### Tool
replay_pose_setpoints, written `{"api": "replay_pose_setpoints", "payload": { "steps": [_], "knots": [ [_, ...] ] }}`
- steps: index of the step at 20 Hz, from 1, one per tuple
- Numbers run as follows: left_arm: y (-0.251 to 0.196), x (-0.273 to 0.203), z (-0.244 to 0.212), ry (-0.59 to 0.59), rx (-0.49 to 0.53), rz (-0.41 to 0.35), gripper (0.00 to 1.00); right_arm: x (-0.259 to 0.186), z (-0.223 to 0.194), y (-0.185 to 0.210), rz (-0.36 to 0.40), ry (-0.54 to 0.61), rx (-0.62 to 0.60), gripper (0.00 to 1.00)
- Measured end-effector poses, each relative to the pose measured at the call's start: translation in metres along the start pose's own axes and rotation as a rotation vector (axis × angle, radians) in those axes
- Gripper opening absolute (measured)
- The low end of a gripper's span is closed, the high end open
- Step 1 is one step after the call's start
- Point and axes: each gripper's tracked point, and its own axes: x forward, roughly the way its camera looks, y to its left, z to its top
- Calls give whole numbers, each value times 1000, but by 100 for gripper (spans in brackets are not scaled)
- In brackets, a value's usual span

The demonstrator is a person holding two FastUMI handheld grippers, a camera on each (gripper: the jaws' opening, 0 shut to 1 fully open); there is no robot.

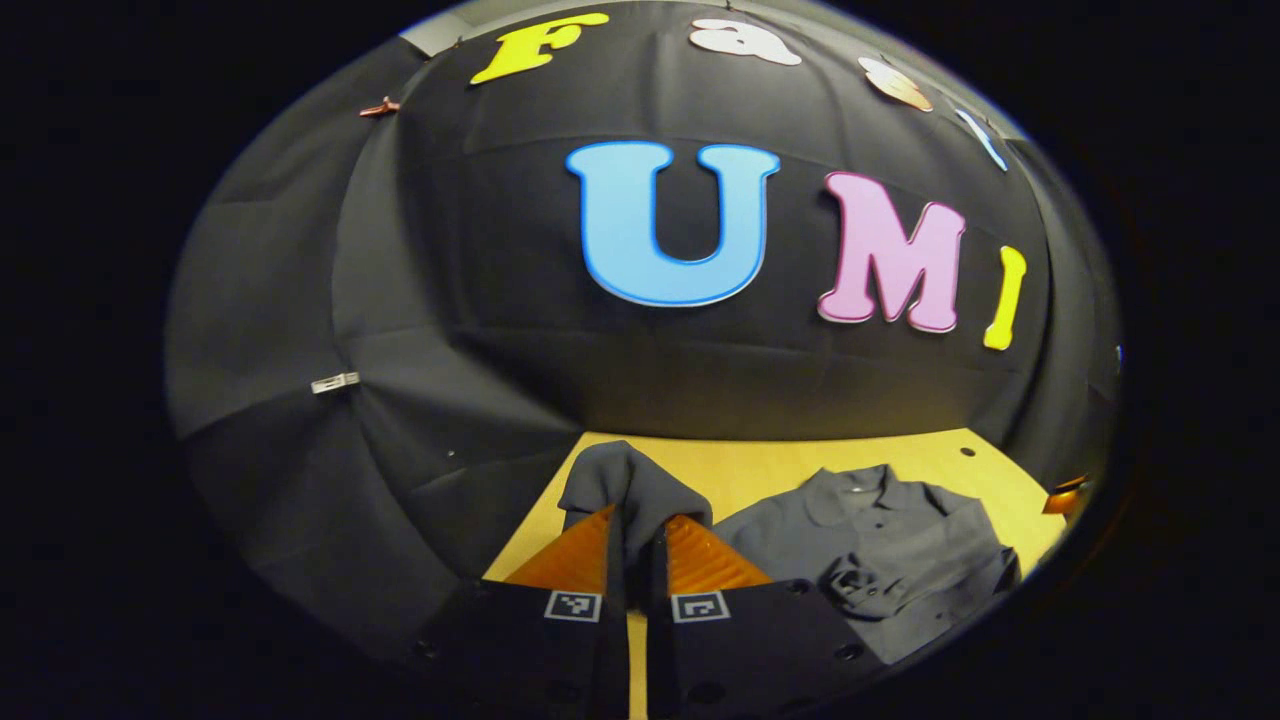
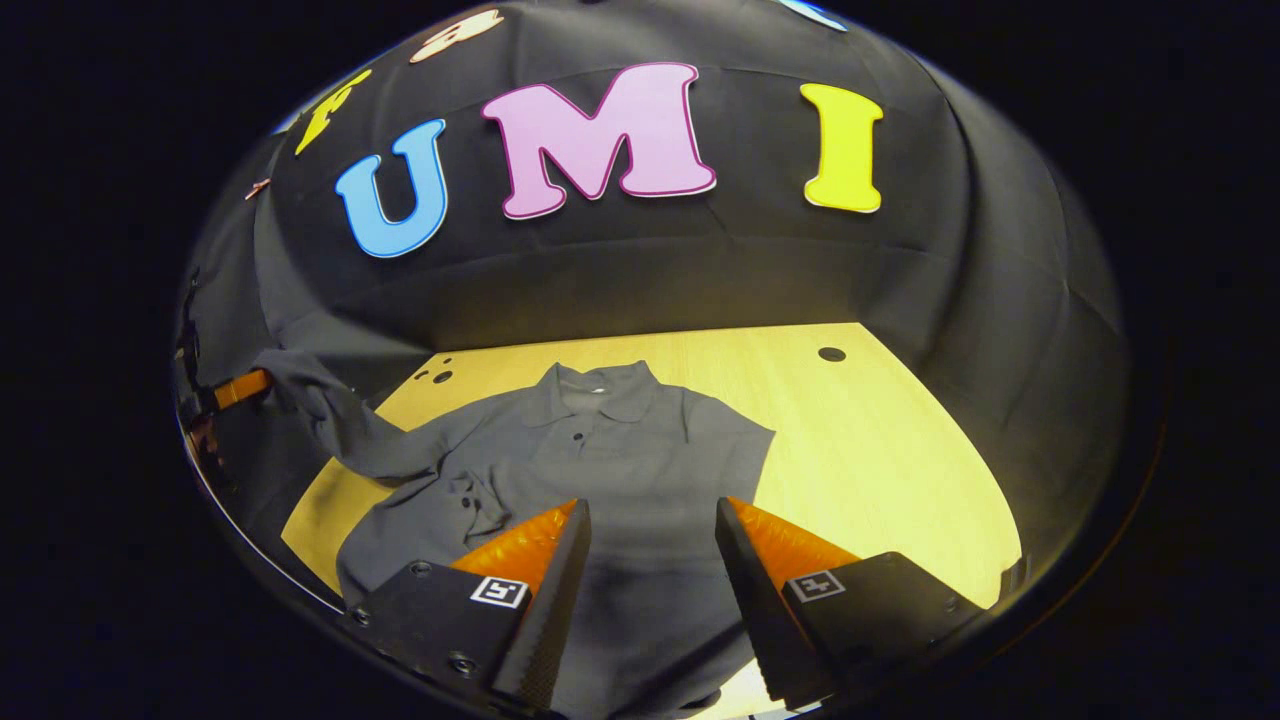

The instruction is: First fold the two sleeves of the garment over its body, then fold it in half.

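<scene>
In the left gripper view, the left gripper (image 1: 633, 540) is pinching a sleeve (image 1: 628, 490) of the grey garment (image 1: 880, 545) between its 2 fingers, which are sitting nearly together with the cloth bunching up over their tips. The garment's body is lying on the yellow counter (image 1: 760, 465) at about 3 o'clock from those fingers. In the right gripper view, the right gripper (image 2: 650, 520) is hovering over the garment's lower body, its fingers standing wide apart and gripping nothing. The lifted sleeve is stretching away toward 10 o'clock.
</scene>
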Motion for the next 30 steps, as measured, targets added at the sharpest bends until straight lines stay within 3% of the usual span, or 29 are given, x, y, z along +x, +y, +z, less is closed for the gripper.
{"api": "replay_pose_setpoints", "payload": {
  "steps": [2,4,16,21,24,30],
  "knots": [
    [-26,-1,8,-9,-2,-45,8,-5,-5,-12,-9,5,-2,78],
    [-53,-3,8,-7,9,-93,11,-8,-7,-22,-18,6,1,79],
    [-222,11,-26,48,23,-323,11,-24,-34,-86,-88,30,71,80],
    [-273,21,-54,93,47,-377,11,-25,-45,-107,-103,45,84,81],
    [-298,26,-79,138,64,-405,12,-21,-50,-117,-110,56,84,88],
    [-338,36,-129,207,112,-444,11,-16,-62,-136,-111,85,95,88]
  ]
}}
